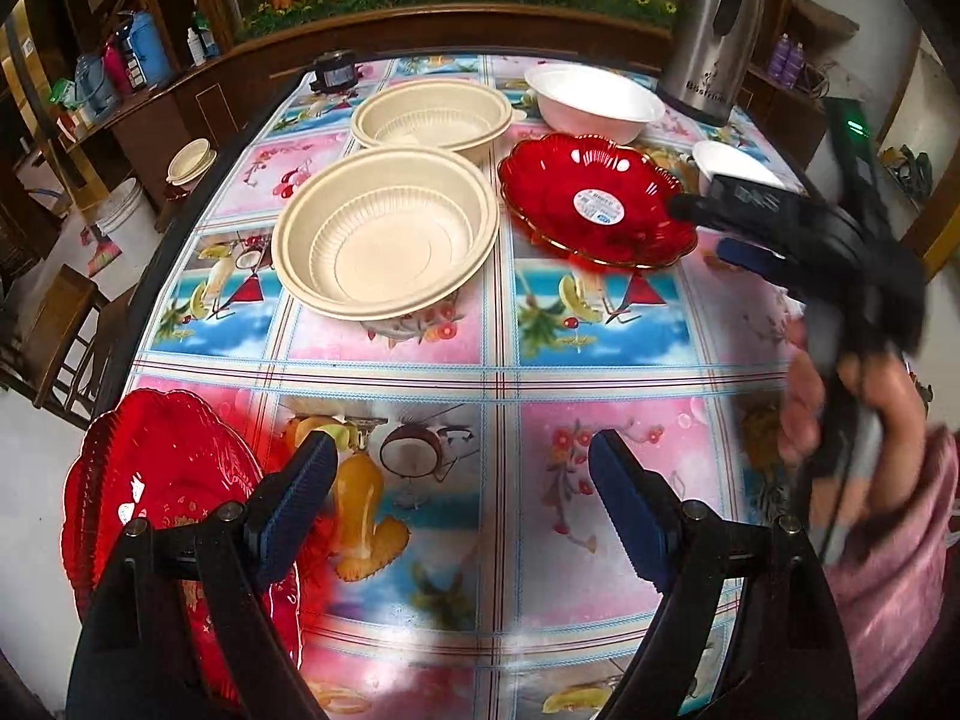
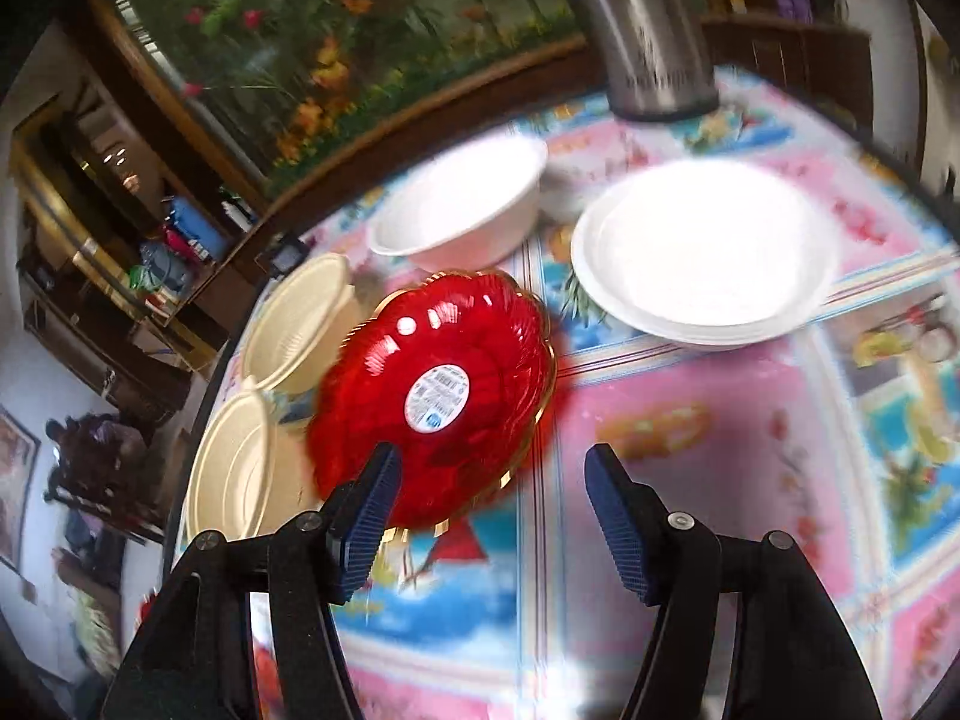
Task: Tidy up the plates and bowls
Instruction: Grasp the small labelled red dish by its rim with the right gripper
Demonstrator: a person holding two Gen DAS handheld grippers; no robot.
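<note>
tablecloth (image 1: 498, 360) bare mid-table, bowls (image 1: 384, 234) crowding beyond

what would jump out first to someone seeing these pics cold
The red plate with a white sticker, mid-table right of the two beige bowls, grabs the eye first, with the open right claw just short of it. A second red plate sits at the near left edge beside the open left claw. Behind are white bowls and a steel kettle.

Two beige bowls (image 1: 384, 234), white bowls (image 1: 594, 99), red plates (image 1: 597, 198) upright on table.
</note>
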